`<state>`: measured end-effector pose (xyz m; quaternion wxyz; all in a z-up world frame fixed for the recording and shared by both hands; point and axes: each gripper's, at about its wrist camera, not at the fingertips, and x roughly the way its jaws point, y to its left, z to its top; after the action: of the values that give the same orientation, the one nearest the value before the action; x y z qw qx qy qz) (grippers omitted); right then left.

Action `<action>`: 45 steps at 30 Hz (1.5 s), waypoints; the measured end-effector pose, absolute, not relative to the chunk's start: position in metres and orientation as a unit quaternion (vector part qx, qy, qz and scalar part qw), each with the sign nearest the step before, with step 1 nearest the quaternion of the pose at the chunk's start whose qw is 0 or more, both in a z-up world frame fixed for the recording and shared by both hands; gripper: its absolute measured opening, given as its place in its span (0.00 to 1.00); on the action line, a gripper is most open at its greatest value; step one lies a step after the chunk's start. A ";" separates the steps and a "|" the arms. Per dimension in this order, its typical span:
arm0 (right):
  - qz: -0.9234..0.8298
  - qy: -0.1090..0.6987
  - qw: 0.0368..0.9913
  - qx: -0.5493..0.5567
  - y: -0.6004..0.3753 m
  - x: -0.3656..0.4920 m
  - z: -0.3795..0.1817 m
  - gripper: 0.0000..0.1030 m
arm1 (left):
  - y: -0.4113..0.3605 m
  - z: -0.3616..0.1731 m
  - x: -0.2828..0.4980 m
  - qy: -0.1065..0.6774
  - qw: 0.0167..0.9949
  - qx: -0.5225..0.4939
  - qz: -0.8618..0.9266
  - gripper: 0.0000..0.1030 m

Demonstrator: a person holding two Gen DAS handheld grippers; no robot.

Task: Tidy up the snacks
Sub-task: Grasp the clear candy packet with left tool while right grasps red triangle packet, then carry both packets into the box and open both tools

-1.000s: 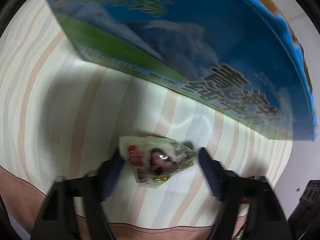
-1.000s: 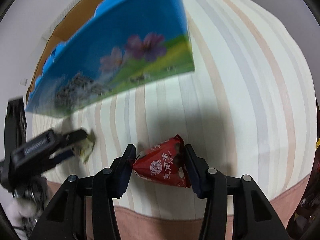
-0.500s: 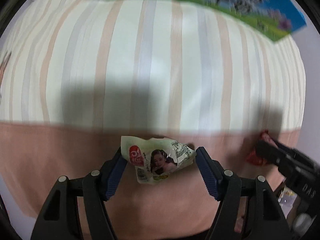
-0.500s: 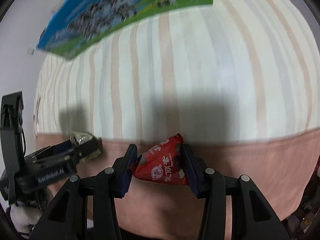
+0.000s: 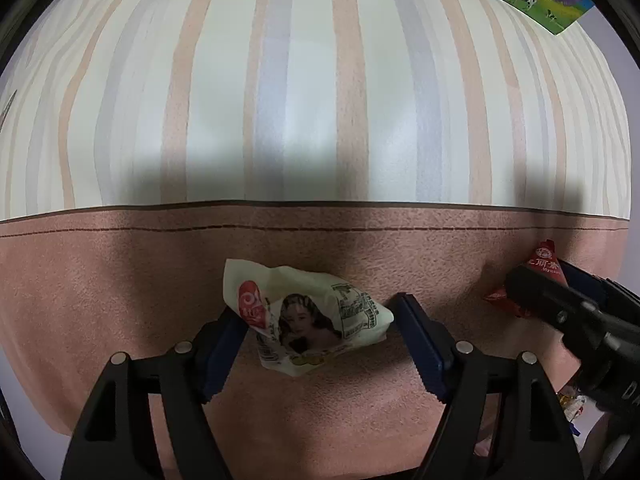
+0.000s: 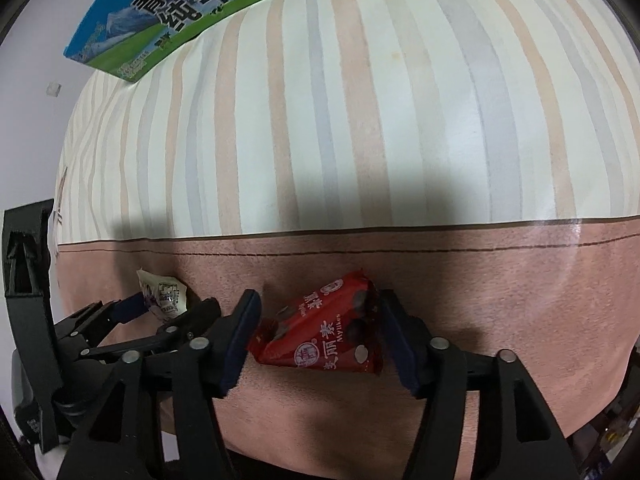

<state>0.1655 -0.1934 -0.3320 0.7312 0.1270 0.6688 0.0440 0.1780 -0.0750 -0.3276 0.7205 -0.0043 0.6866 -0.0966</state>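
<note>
1. The pale snack packet [image 5: 308,320] lies on the pink border of the striped cloth [image 5: 320,100] covering the counter, between the fingers of the left gripper [image 5: 320,332]. That gripper's jaws have just been opening; a gap shows on the right side, while the left pad sits at the packet's edge, so the packet appears released or nearly so.
2. The red snack packet [image 6: 328,332] lies on the same pink band, between the fingers of the right gripper [image 6: 320,336]. Its jaws have likewise just been opening; the pads stand close beside the packet, and no firm pinch is evident.
3. The two packets sit near each other, side by side along the counter's front edge.
4. A blue-and-green milk carton box [image 6: 180,12] rests at the far side of the cloth, well apart from both packets.
5. Judgement: the step in hand is setting down both snacks. The next move calls for spreading the jaws fully and lifting straight away without dragging either wrapper.
</note>
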 end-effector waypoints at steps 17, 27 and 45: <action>0.031 0.642 0.761 0.088 -0.179 0.155 -0.317 0.43 | -0.067 -0.303 0.150 0.652 0.750 0.015 -0.109 0.60; 0.064 0.599 0.789 0.122 -0.187 0.152 -0.253 0.43 | -0.058 -0.224 0.159 0.613 0.777 -0.025 -0.142 0.60; 0.103 0.492 0.855 0.123 -0.228 0.331 -0.067 0.43 | -0.057 -0.049 0.368 0.517 0.828 -0.078 -0.202 0.60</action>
<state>0.3314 -0.2283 -0.0670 0.8555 0.1230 0.4925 0.1026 0.3676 -0.0566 -0.0495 0.8284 -0.0779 0.5165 -0.2020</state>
